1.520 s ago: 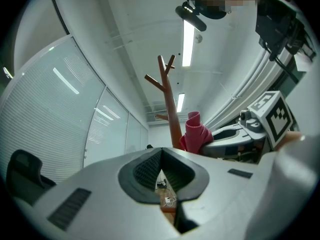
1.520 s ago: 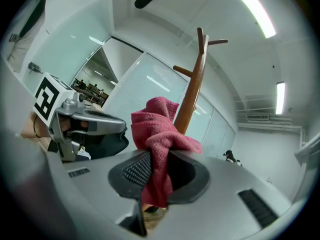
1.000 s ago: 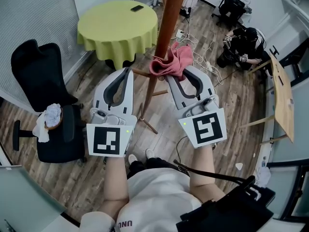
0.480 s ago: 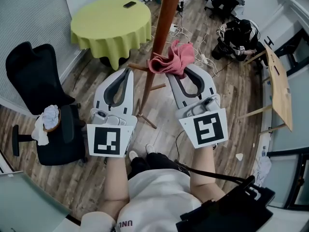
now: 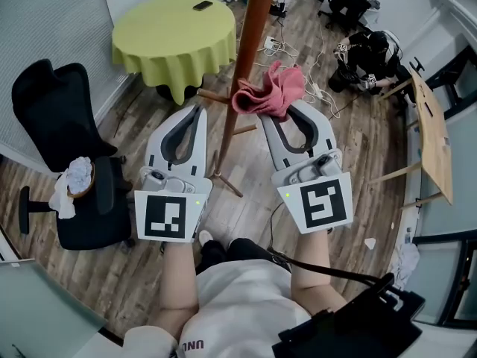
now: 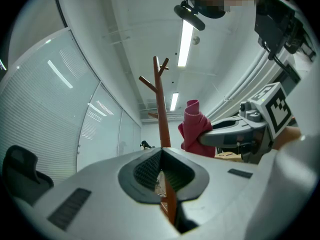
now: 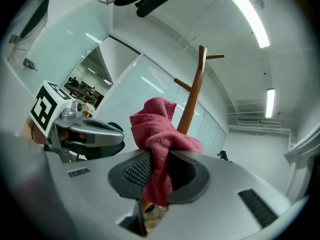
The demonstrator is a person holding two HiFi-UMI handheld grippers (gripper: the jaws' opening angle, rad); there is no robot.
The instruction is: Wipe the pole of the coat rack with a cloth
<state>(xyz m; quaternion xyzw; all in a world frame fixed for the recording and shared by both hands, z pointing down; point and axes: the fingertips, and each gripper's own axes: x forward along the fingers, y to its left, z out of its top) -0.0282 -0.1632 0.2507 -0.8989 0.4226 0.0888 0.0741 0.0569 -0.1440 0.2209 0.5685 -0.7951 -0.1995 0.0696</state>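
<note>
The brown wooden pole [image 5: 244, 73] of the coat rack rises between my two grippers in the head view. My right gripper [image 5: 281, 113] is shut on a pink cloth [image 5: 271, 92], and the cloth's left end lies against the pole [image 7: 192, 104]. In the right gripper view the cloth [image 7: 161, 144] bunches up between the jaws. My left gripper [image 5: 195, 112] is shut with nothing in it, just left of the pole [image 6: 161, 114]. From the left gripper view the cloth [image 6: 194, 128] and the right gripper [image 6: 235, 134] show to the right of the pole.
A round table with a green cover [image 5: 173, 37] stands behind the rack, a phone [image 5: 201, 6] on it. A black office chair [image 5: 67, 162] with a white rag is at the left. Bags [image 5: 365, 47], cables and a wooden board [image 5: 432, 136] lie at the right.
The right gripper and cloth have shifted slightly up and right along the pole. The left gripper has stayed put.
</note>
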